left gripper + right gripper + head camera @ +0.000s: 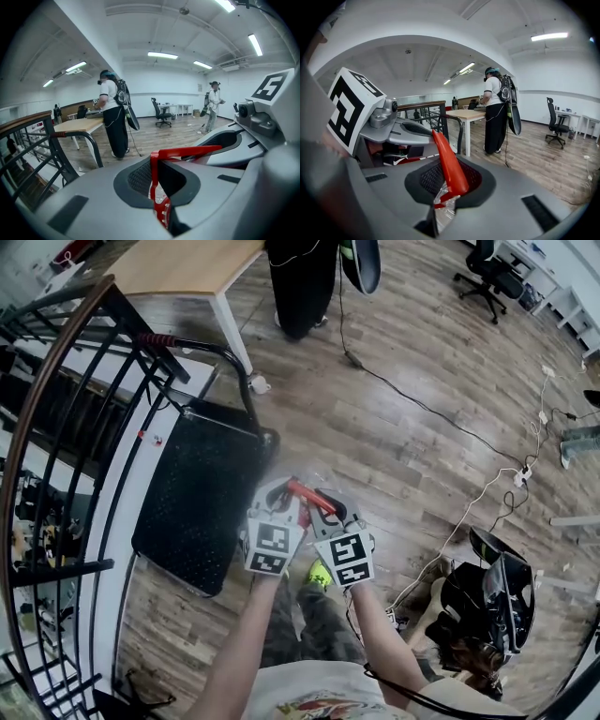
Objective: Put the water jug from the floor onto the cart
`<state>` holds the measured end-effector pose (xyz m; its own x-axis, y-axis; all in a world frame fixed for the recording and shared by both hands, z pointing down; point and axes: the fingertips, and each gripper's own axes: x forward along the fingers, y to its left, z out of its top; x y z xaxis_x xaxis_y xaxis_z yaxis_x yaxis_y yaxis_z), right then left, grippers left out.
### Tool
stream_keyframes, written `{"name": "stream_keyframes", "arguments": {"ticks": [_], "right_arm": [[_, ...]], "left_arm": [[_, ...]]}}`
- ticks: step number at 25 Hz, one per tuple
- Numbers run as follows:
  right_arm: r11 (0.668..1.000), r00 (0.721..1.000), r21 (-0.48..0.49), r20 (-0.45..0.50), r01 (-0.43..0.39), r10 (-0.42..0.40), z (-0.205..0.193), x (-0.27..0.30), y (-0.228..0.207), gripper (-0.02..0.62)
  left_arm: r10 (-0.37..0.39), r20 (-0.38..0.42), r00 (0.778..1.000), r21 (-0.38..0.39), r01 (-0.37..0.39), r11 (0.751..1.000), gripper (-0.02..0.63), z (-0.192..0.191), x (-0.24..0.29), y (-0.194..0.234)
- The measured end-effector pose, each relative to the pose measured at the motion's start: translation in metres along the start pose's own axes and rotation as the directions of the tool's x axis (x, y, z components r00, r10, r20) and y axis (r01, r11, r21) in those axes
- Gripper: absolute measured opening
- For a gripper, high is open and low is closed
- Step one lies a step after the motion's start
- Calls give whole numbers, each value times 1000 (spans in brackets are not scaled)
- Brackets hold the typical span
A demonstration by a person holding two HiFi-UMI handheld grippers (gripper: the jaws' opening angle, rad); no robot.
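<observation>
**Status of the transfer**

1. Grasp: completed. The left tool (pixel 158 187) was clenched on the red handle (pixel 309 493) of the water jug (pixel 443 208). The left gripper view showed the handle's upright leg standing between the jaws. The right tool (pixel 443 190) was clamped on the other end of the same handle, which rose as a red strip out of its jaws. Clear plastic from the jug showed just beneath the handle in both gripper views.

2. Position of the jug: it hung under the two tools, close in front of the person. In the head view, the tools and forearms hid nearly all of its body. Whether its base had fully left the floor (pixel 403 427) could not be confirmed, though the raised handle and the paired grip suggested that the load was being carried.

3. Position relative to the cart (pixel 202 502): the handle lay just beside the near right edge of the black deck, not over it. No jug stood on the deck.

4. Remaining steps, as judged:
   - bring the jug across over the deck;
   - lower it until the base rests flat;
   - release both tools from the handle.

Overall, pick-up looked done and placement was not yet done.
</observation>
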<state>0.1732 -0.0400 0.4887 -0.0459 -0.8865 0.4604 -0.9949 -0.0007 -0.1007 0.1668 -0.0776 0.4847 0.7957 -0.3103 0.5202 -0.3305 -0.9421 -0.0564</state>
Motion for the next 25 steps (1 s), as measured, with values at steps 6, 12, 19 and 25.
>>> {"name": "stream_keyframes", "arguments": {"ticks": [6,12,19,25], "right_arm": [[1000,1000,-5,-15,-2,2,16,34,26,49],[1000,1000,-8,-25,-17,17,28,70,57,49],[999,999,-20,-25,-29,29,60,119,93,49],[995,997,-69,-34,-70,68,71,160,130,46]], "left_arm": [[-11,-2,1000,-21,11,1000,17,-8,-9,43],[3,-1,1000,-33,-3,999,17,-22,-22,89],[18,4,1000,-37,-18,999,17,-24,-36,157],[58,3,998,-61,-57,996,15,-43,-52,208]]}}
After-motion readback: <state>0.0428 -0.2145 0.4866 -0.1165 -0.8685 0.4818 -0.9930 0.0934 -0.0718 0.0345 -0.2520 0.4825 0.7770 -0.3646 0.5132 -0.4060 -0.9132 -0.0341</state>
